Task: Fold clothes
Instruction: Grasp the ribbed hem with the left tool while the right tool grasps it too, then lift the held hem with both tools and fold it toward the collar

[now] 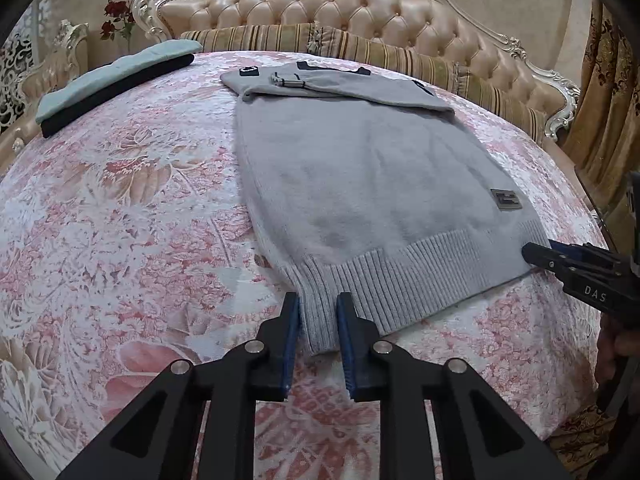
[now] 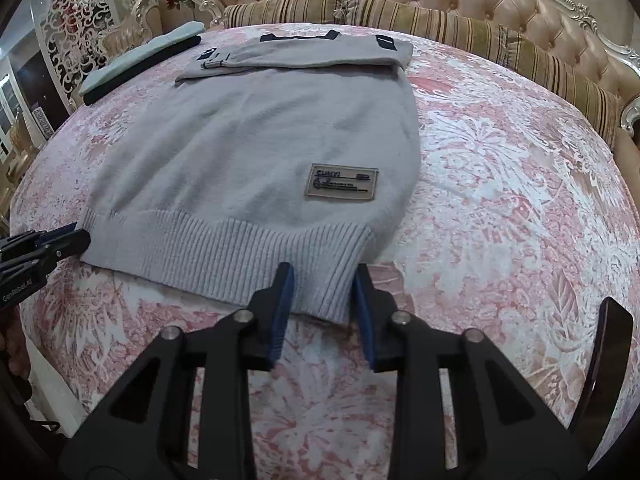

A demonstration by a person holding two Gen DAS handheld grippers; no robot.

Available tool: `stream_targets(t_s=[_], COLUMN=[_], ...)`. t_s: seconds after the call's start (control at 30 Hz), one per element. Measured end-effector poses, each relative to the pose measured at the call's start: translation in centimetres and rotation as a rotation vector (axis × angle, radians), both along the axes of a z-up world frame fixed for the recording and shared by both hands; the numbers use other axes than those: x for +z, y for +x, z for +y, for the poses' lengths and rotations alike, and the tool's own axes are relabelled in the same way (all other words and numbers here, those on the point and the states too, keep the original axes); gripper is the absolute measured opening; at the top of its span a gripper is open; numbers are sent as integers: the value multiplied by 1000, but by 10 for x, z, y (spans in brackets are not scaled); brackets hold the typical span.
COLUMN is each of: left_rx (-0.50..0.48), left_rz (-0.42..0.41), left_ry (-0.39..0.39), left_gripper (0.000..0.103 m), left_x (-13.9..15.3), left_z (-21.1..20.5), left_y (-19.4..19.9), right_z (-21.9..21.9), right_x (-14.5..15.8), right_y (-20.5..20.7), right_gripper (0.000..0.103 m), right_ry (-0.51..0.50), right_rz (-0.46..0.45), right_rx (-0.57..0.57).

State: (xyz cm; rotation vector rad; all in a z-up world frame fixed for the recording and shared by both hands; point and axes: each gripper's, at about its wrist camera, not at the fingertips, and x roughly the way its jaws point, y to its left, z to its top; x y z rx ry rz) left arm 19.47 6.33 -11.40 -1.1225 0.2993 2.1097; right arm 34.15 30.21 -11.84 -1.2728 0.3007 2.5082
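A grey knit sweater [image 1: 360, 168] [image 2: 256, 132] lies flat on the pink floral bedspread [image 1: 120, 200], its sleeves folded across the top and its ribbed hem toward me. A tan label patch [image 2: 342, 182] sits near the hem. My left gripper [image 1: 318, 304] pinches the hem's left corner between its blue pads. In the right wrist view the left gripper [image 2: 76, 240] shows side-on at that same corner. My right gripper [image 2: 324, 276] has the hem's right corner between its pads, and the left wrist view shows the right gripper [image 1: 534, 254] clamped on that edge.
A folded stack of light blue and dark garments [image 1: 112, 80] [image 2: 136, 64] lies at the bed's far left. Striped bolsters [image 1: 360, 48] and a tufted headboard [image 1: 320, 4] line the back. A curtain [image 1: 600, 100] hangs at the right. A hand [image 1: 616, 348] holds the right gripper.
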Motion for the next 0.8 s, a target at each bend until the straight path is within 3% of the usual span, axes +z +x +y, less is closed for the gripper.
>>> stream_targets(t_s=[0.03, 0.2, 0.43, 0.8], left_rx=[0, 2, 18, 46], left_rz=[-1, -15, -80, -104], left_ry=[2, 19, 84, 122], left_gripper=[16, 16, 26, 27], left_x=[0, 0, -1, -1], left_z=[0, -2, -9, -25], left_y=[0, -1, -7, -4], right_z=[0, 2, 6, 5], right_x=[0, 2, 7, 7], right_y=[0, 2, 8, 7], right_gripper=[20, 14, 13, 13], right_ry=[-2, -33, -74, -62], right_rz=[2, 18, 52, 39], right_rx=[4, 10, 7, 15])
